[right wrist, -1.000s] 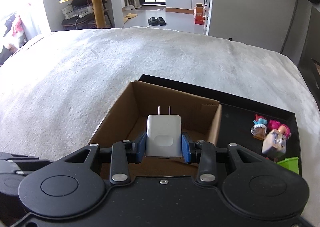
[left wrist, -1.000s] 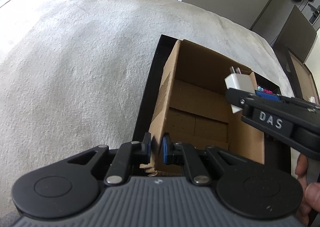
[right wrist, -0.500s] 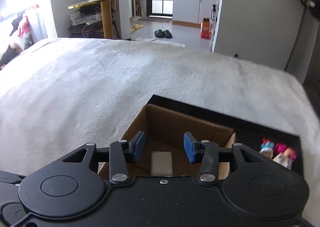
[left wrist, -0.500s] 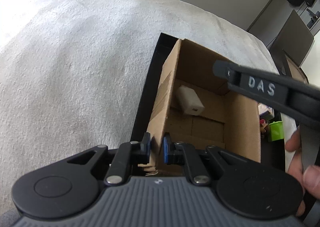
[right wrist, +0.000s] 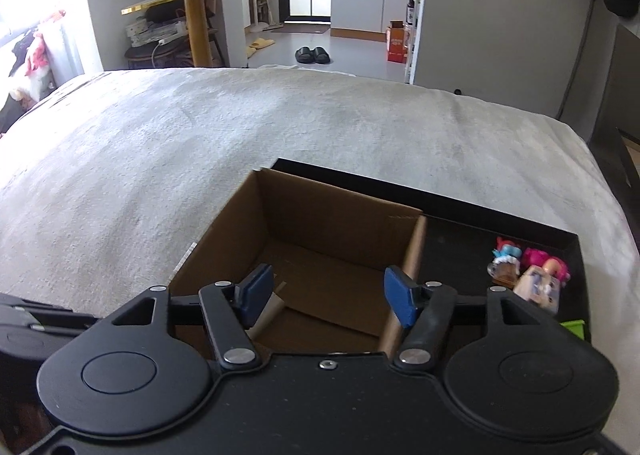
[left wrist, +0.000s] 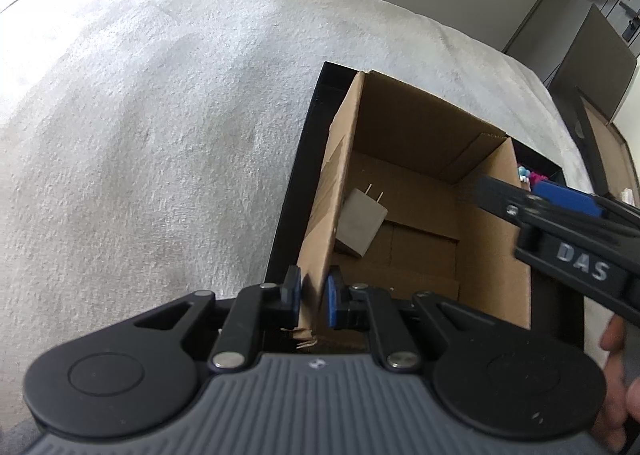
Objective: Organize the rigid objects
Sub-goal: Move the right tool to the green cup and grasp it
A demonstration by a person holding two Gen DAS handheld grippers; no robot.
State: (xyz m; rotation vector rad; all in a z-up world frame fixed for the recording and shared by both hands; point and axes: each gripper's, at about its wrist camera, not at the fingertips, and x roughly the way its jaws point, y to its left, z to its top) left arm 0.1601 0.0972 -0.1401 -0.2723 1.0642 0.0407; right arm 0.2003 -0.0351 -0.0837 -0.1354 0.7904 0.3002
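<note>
L gripper (left wrist: 313,301) was clamped tight on the near-left wall of the cardboard box (left wrist: 420,159), one blue pad outside, one inside, pinning the box where it stood in the black tray (left wrist: 298,175) on the pale bedcover (left wrist: 140,115). R gripper (right wrist: 329,295) had just been opening, jaws standing well apart w/ nothing between them, poised over the box's near-right corner. The white charger (left wrist: 362,225) was inside the box, leaning against the left wall, prongs pointing up and away, so that item looked delivered. Over on the tray's right side, a cluster of toy figures (right wrist: 528,275) and a green block (right wrist: 572,325) waited, outside the box, prob next in line. Now the risks, as I judged them: the right finger pad (right wrist: 398,301) sat very close to the box's right wall, so a careless swing toward the toys could've clipped the cardboard and dragged or tipped the box, esp. if the L grip let go early. The box wall is thin and already frayed near the pinch point, so too much squeeze or a twist could've creased it or torn it further. The charger wasn't lying flat either; a jolt to the box would prob have toppled it, harmless but noisy. And those figures sat bunched, touching each other, so grabbing one cleanly w/o knocking its neighbours across the tray would've needed a careful approach.
</note>
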